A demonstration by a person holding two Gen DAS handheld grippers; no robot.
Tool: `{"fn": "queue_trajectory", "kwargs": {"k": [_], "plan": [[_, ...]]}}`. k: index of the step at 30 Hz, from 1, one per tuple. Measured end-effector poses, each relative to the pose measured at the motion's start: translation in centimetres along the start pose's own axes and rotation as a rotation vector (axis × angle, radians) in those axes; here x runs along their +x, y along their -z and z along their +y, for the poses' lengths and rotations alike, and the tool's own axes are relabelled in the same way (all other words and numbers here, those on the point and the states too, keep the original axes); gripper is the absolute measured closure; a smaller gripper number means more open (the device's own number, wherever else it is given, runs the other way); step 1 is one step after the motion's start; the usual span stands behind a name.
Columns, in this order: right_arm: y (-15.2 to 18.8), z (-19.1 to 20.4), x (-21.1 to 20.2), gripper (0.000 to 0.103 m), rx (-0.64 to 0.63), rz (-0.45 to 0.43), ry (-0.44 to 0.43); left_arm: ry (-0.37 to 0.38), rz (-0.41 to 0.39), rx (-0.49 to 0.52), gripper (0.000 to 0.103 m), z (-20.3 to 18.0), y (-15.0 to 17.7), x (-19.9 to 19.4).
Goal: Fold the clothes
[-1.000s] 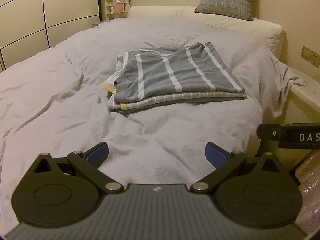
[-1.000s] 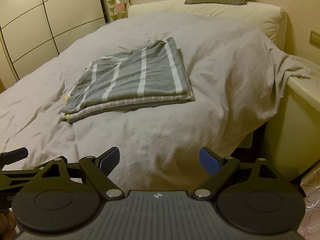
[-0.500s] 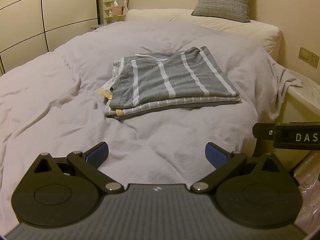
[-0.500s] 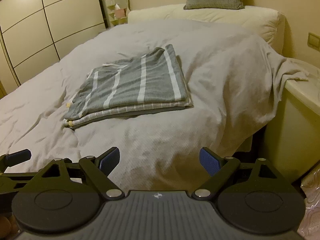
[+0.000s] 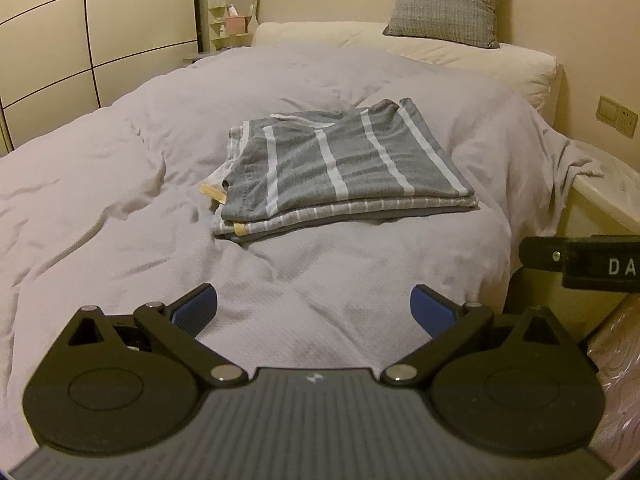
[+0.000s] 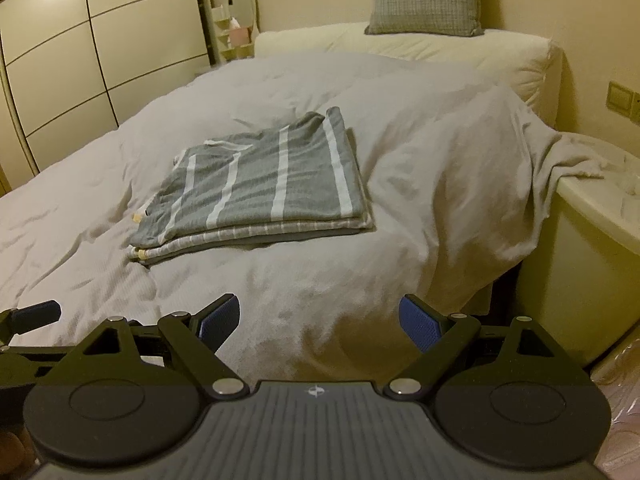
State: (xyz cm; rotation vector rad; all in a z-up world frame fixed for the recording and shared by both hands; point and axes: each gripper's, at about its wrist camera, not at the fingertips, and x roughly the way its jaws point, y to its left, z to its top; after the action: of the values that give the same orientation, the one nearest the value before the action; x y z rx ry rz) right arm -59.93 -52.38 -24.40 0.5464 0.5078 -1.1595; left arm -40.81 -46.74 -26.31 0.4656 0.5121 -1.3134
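Blue-padded fingers of the left gripper (image 5: 314, 310) and right gripper (image 6: 319, 320) are spread wide, empty, over the grey duvet (image 5: 100, 184). Ahead lies the folded striped clothes stack (image 5: 340, 172), unobstructed. Beyond it, a cream headboard (image 6: 400, 46) carries a checked cushion (image 5: 448, 0); a nightstand (image 6: 592, 264) stands right.

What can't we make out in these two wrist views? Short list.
- Folded striped stack: how many garments; only the layered edges show, both views.
- Shelf items by the mirror: too small, left wrist view.
- Right gripper in the left wrist view: only a bar, lettering cut by the edge.
- Left gripper in the right wrist view: cut off at the edge.
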Motion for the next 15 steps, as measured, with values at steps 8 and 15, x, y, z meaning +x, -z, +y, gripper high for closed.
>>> {"fn": "queue_trajectory", "kwargs": {"k": [8,15], "plan": [[0.5,-0.3,-1.2,0.014,-0.017,-0.002,-0.003,-0.001,-0.006,0.002,0.001,-0.2,0.0,-1.2],[0.5,-0.2,-1.7,0.014,-0.024,-0.014,-0.007,-0.007,-0.010,0.002,0.002,-0.2,0.1,-2.0]]}}
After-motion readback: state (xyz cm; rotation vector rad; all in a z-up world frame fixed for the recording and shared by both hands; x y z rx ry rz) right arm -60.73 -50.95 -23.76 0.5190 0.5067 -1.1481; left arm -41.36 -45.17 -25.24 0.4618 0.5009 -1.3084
